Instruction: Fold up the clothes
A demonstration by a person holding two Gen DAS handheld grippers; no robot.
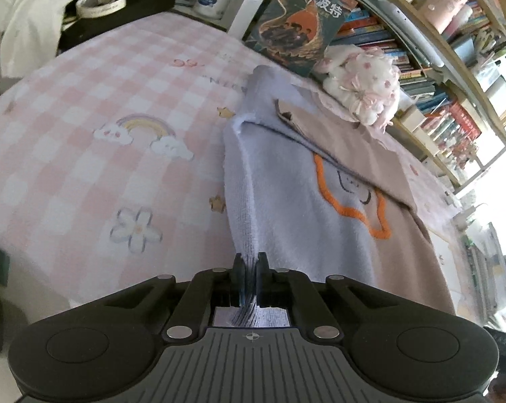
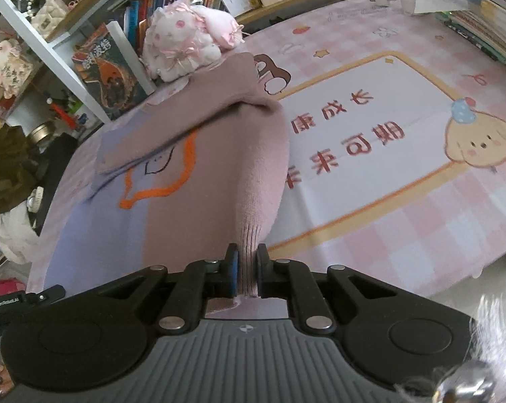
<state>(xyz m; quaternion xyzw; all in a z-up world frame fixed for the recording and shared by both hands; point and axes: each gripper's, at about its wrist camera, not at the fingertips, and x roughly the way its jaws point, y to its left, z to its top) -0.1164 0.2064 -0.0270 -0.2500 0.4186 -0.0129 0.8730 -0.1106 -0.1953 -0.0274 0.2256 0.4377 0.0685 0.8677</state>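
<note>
left claw (image 1: 249,263) clamps lavender hem of sweater (image 1: 296,201) | right claw (image 2: 247,262) clamps its mauve hem | sweater lies on checked bed cover (image 1: 102,100), sleeves folded in | step: bottom fold | next: lift both corners evenly toward collar

Sweater (image 1: 286,208) soft fuzzy knit, ribbed hem; blanket (image 1: 95,107) matt fleece; grippers' bodies matt black plastic

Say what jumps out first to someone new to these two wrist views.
The two-tone sweater, lavender and mauve with an orange outline figure, lies mid-bed; the left gripper pinches its lavender hem, the right gripper its mauve hem. Behind it, a pink plush toy leans by the bookshelf, all over a pink checked blanket.
</note>
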